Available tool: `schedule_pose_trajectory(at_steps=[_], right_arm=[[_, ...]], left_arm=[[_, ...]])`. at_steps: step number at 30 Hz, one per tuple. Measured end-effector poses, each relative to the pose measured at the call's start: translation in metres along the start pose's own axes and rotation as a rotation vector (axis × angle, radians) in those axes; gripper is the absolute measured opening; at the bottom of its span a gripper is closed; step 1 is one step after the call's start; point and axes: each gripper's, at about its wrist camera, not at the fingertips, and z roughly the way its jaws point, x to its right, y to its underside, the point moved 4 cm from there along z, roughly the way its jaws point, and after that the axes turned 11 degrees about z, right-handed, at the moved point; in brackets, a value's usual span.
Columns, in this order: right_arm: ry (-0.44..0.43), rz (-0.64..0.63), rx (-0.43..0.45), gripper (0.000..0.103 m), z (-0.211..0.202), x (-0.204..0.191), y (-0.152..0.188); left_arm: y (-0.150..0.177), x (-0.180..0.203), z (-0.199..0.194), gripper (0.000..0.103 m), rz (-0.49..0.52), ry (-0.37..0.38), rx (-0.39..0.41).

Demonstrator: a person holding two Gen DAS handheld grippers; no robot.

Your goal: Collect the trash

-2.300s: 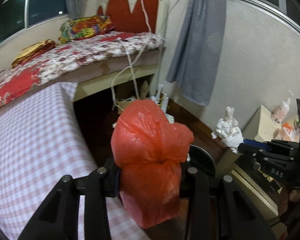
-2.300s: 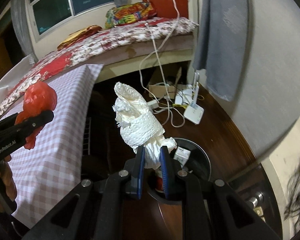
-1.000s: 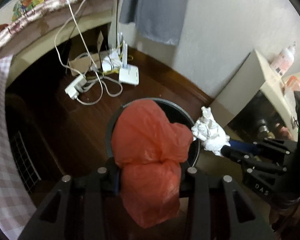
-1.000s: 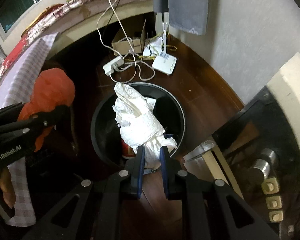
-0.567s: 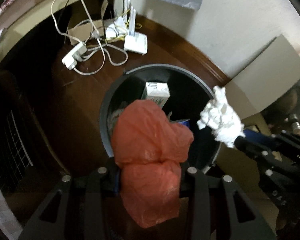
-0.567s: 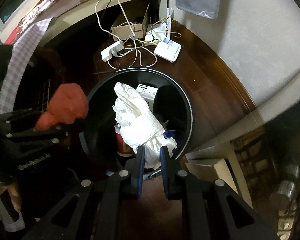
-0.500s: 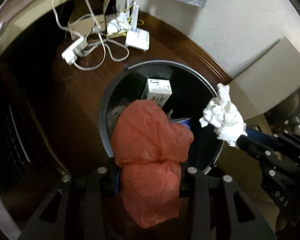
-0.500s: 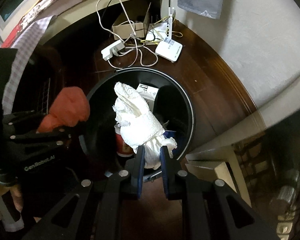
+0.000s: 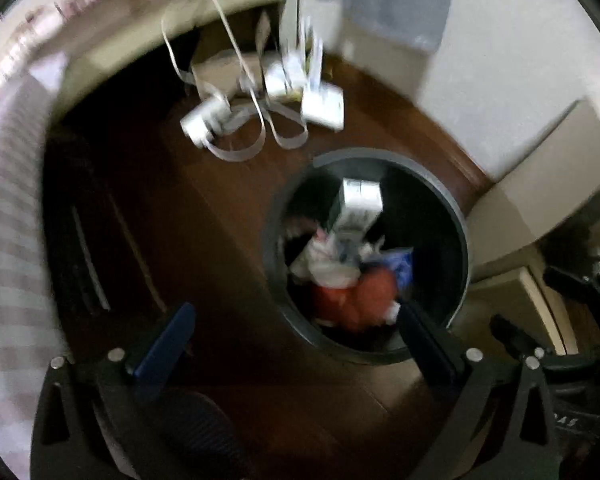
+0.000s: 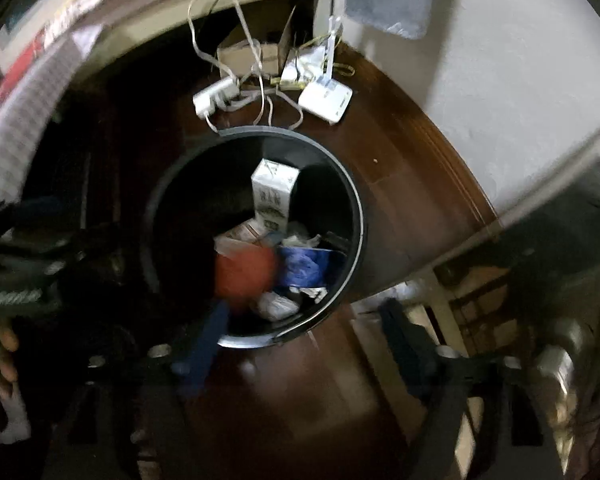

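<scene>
While both the left gripper (image 9: 292,334) and right gripper (image 10: 304,330) are opening, empty, above the round black bin (image 10: 356,216), a crumpled red plastic bag (image 10: 244,274) lies inside.

- My left gripper (image 9: 292,320) is a black frame with two long angled arms, each ending in a finger lined with a dark blue pad (image 9: 162,346).
- Round silver screw heads (image 9: 116,355) sit at the joints of that frame, two on each side.
- My right gripper (image 10: 304,332) is built the same: black arms, blue-faced fingers (image 10: 204,344), silver screws, all blurred here.
- Seen from the right wrist, my left gripper's black side carries pale lettering, too smeared to read.
- Seen from the left wrist, my right gripper's body (image 9: 572,368) shows faint pale letters near its lower edge.
- The hand (image 10: 6,352) on the left gripper's handle has a pale strap or cuff below it.
</scene>
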Motion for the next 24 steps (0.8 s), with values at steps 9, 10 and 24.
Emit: schedule_pose_trajectory(at_steps=[9,10,24], right_arm=[[-0.021,0.086,0.108,0.103,-0.064,-0.014,-0.009],[-0.023,0.085,0.122,0.103,-0.069,-0.016,-0.01],[-0.11,0.023,0.301,0.103,-0.171,-0.098,0.018]], left_arm=[[0.005,-0.025,-0.065,0.103,0.003,-0.04,0.13],[0.006,-0.028,-0.072,0.103,-0.004,-0.039,0.144],[0.064,-0.085,-0.166,0.103,-0.105,-0.132,0.32]])
